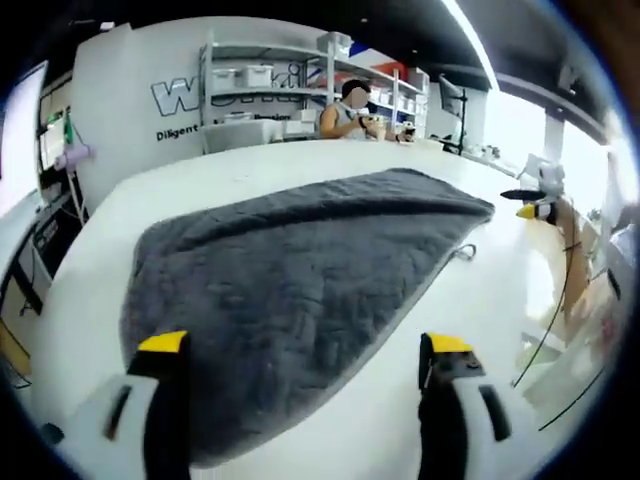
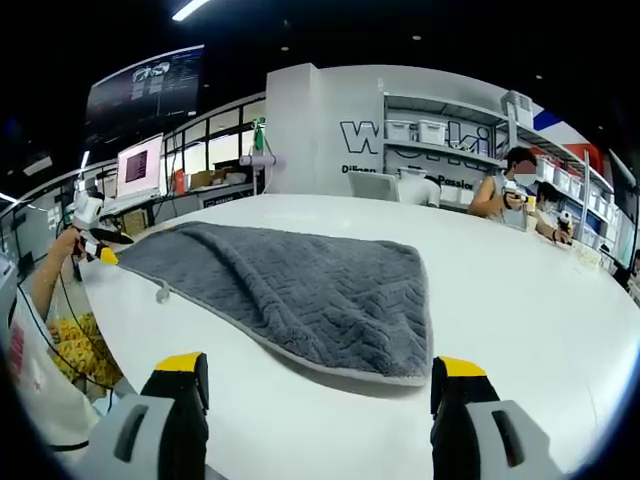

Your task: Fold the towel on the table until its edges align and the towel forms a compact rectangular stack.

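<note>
A dark grey towel (image 1: 300, 260) with a zigzag weave lies spread flat on the round white table (image 1: 480, 300). My left gripper (image 1: 305, 345) is open, its yellow-tipped jaws wide apart over the towel's near rounded corner. In the right gripper view the towel (image 2: 300, 280) lies just ahead on the table (image 2: 520, 290). My right gripper (image 2: 320, 365) is open and holds nothing, just short of the towel's near edge. A small loop tag (image 1: 463, 252) sticks out from one side of the towel. Each gripper appears small at the far end in the other's view: the right gripper (image 1: 530, 205) and the left gripper (image 2: 95, 240).
A person (image 2: 510, 190) sits at the far side of the table by white shelves (image 2: 430, 130) with boxes. Monitors (image 2: 138, 165) stand beyond the table's left edge. A forearm (image 2: 50, 275) shows at the left. Bare table lies right of the towel.
</note>
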Tool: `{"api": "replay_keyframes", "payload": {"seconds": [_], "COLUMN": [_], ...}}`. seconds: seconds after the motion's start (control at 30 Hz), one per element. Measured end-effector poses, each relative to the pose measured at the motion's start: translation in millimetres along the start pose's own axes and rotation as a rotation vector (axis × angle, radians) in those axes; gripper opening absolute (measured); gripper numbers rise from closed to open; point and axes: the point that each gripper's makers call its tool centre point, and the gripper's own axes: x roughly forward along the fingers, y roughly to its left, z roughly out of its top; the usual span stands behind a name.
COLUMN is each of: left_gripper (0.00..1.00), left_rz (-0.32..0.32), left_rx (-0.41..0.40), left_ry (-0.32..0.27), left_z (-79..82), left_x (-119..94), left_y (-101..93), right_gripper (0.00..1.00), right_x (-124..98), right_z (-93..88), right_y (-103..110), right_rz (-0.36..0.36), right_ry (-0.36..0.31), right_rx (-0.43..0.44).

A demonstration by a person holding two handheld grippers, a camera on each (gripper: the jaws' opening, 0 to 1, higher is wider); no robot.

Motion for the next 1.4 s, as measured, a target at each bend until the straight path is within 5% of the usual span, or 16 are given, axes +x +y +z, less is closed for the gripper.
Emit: {"api": "replay_keyframes", "payload": {"seconds": [0.7,1.13,1.27,1.4], "left_gripper": [0.54,0.42,0.19,0.16], "left_rz": [0.003,0.022,0.057,0.052], "left_rx": [-0.01,0.0,0.051,0.062], "left_ry": [-0.009,-0.011,0.003,0.01], "left_z": [-17.2,-22.3,-23.9,-25.0], "left_x": [-8,-2,-5,-7], "left_y": [-8.2,1.9,7.2,8.1], "right_gripper": [0.95,0.95,0.95,0.94], "right_x": [7,6,7,7], "right_z": [-8.1,-9.2,-8.4,-8.3], "right_y": [0,0,3,3], "right_rz": [0.003,0.002,0.007,0.01], "right_ry": [0.011,0.013,0.012,0.016], "right_rx": [0.017,0.021,0.021,0.018]}}
